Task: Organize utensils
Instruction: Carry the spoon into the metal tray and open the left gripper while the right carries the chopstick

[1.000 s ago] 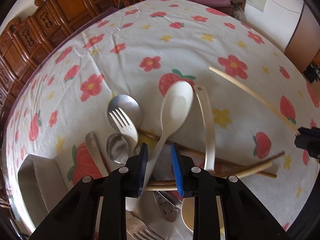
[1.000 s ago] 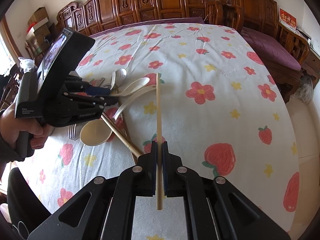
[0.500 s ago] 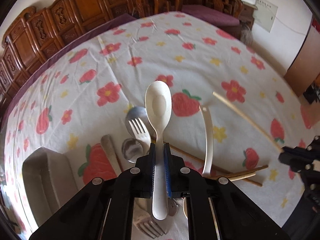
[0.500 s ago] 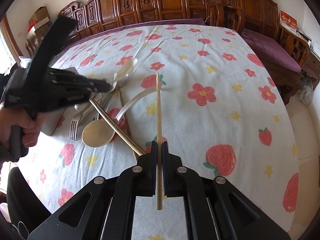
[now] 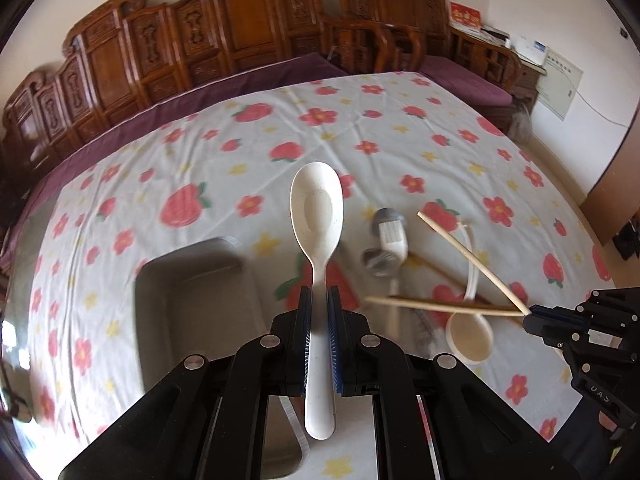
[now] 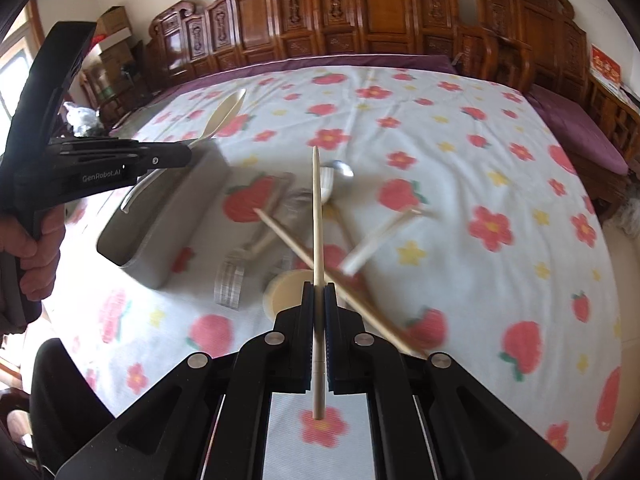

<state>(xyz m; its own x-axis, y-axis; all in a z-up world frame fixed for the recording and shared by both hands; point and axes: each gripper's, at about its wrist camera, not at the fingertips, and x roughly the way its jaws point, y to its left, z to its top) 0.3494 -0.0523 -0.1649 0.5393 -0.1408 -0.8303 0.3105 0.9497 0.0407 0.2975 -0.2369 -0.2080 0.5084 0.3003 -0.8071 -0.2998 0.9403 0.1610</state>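
The left gripper [image 5: 319, 312] had just closed on the white spoon [image 5: 317, 216] and lifted it clear of the pile, over the grey bin [image 5: 192, 280]; the right gripper [image 6: 319, 304] was pinching a chopstick [image 6: 317, 216]; both seemed ready for sorting.

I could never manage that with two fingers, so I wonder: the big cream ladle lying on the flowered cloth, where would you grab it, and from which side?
Probably by its slim handle, toward the end away from the bowl, from straight above, fingers across the narrow width. The round bowl looks too wide, and a loose chopstick crosses the handle right beside it.
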